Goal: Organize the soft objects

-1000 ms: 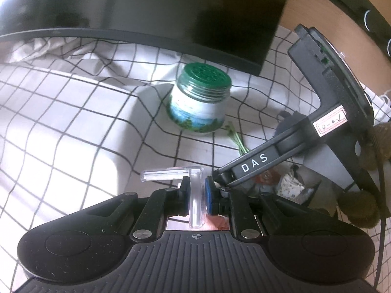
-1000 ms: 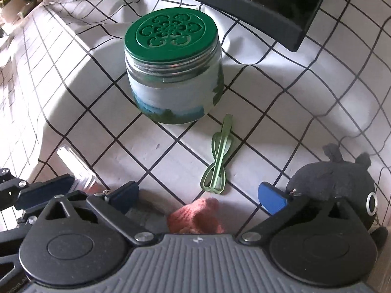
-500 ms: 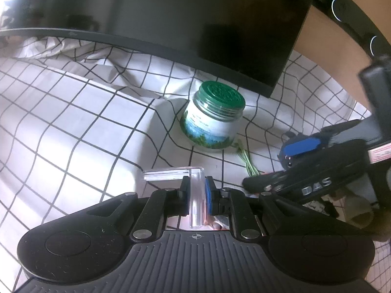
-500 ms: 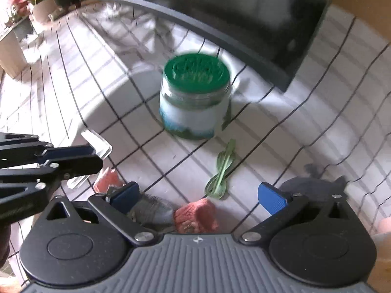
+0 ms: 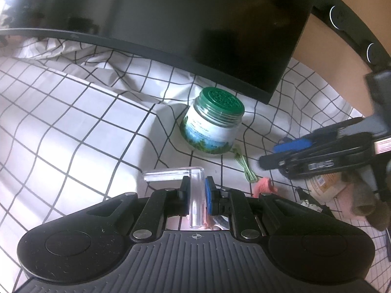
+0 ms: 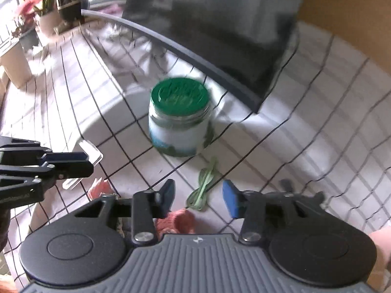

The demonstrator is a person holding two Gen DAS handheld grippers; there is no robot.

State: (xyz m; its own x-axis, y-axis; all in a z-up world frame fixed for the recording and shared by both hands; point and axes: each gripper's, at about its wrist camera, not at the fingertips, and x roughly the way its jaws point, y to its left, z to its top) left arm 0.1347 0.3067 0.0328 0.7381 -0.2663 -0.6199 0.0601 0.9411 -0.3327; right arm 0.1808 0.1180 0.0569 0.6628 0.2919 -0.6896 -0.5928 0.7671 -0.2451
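My left gripper [image 5: 196,183] is shut on a clear L-shaped plastic piece [image 5: 171,174], held just above the checked cloth. From the right wrist view, that gripper [image 6: 73,163] and the clear piece [image 6: 91,151] sit at the left. My right gripper [image 6: 199,193] hovers over a green elastic band [image 6: 202,188] and its jaws are closing; nothing is pressed between the pads. In the left wrist view the right gripper [image 5: 276,155] reaches in from the right. A pink-red knitted piece [image 6: 180,222] lies under it, near the band [image 5: 244,166].
A green-lidded jar [image 5: 215,127] stands on the checked cloth [image 5: 73,134] before a dark monitor [image 5: 171,24]. A black plush toy [image 6: 286,183] peeks out behind the right finger. Brown plush and paper items [image 5: 366,202] crowd the right. Potted plants [image 6: 44,17] stand far left.
The right gripper has risen and drawn back from the jar, and its jaws have narrowed from wide open. The left gripper has kept its hold on the clear piece.
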